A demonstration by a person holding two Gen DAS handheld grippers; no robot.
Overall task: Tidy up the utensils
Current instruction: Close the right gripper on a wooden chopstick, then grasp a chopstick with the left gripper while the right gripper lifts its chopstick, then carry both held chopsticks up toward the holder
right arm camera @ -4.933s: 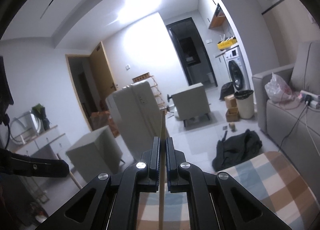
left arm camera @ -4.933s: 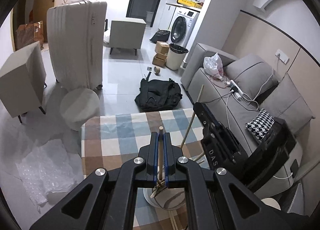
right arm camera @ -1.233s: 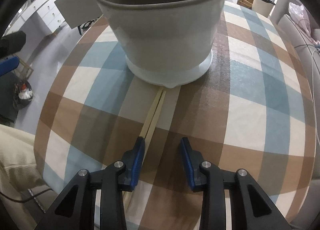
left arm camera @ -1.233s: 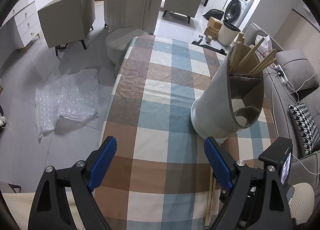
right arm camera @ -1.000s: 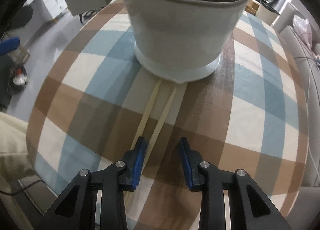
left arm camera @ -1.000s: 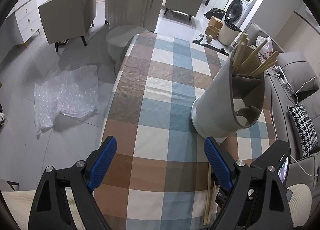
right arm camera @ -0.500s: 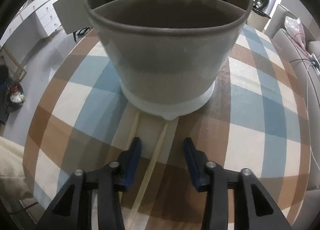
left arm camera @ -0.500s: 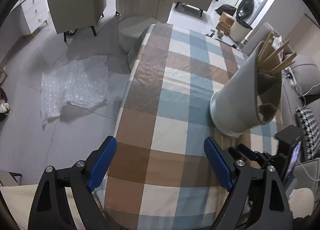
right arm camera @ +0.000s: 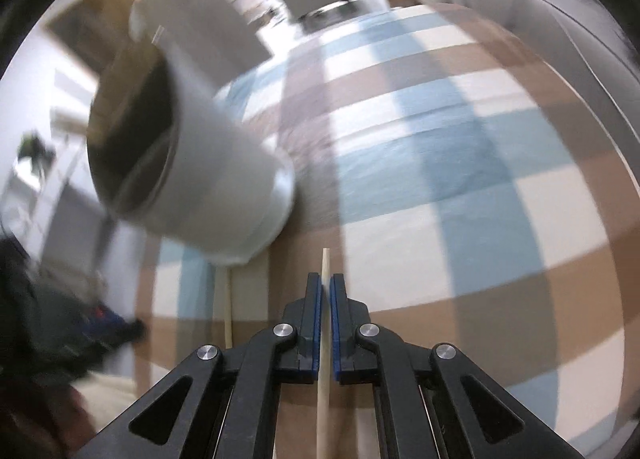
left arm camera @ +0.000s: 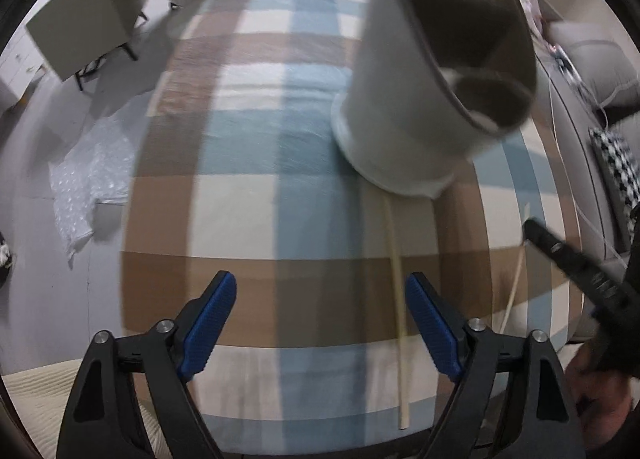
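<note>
Pinching slim wooden chopstick (right arm camera: pixel 325 271), round holder (right arm camera: pixel 208 179) near

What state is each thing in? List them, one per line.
Left gripper: open, holding nothing.
Right gripper: shut on a chopstick.
Holder: standing on the table, chopsticks in its far compartment.
Loose chopstick: lying flat on the table by the holder's base.
</note>
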